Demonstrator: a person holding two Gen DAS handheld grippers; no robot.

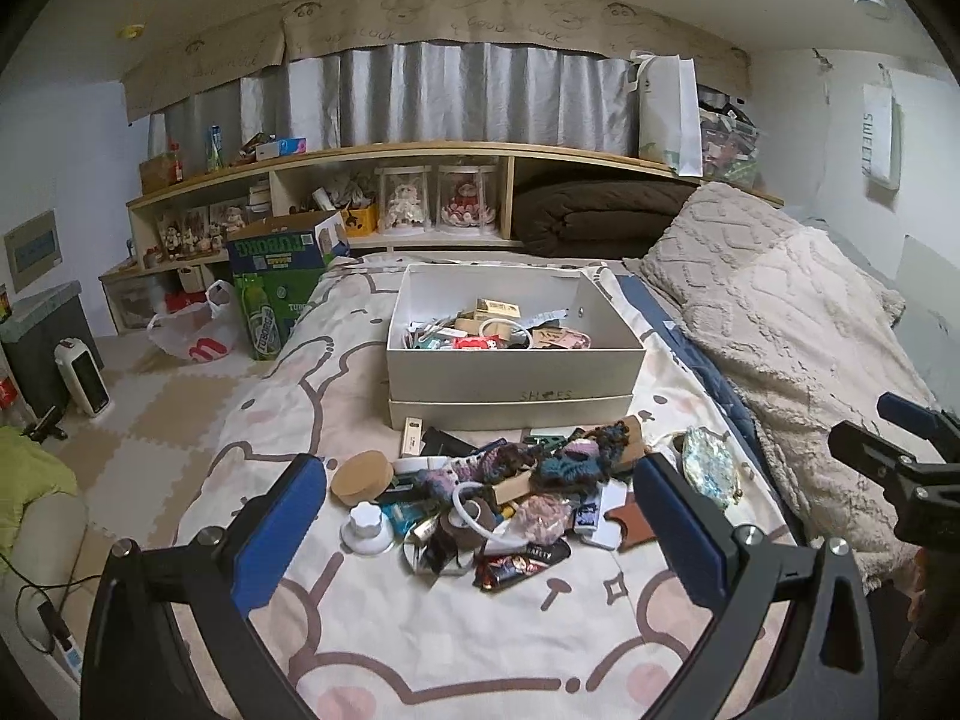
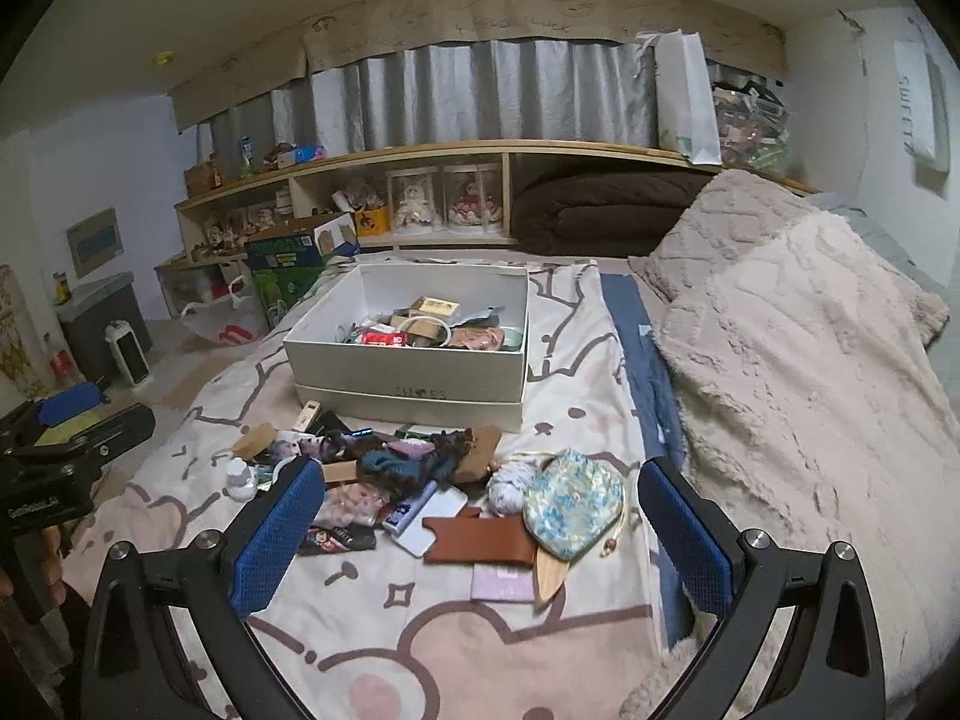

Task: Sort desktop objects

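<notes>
Evidently both claws, left claw point(image 1: 480, 516) and right claw point(image 2: 483, 525), hang spread apart and empty over the heap of clutter point(image 1: 486, 504) on the bed point(image 1: 420, 648), before the shoebox point(image 1: 516, 369). Tangled yarn point(image 1: 570, 459) could drag neighbours along if snagged.

We count one white box point(image 1: 516, 360), two doll domes point(image 1: 403, 199), one green carton point(image 1: 279, 276), one heater point(image 1: 81, 375), two grippers point(image 1: 480, 510), one shiny pouch point(image 2: 573, 501)
</notes>
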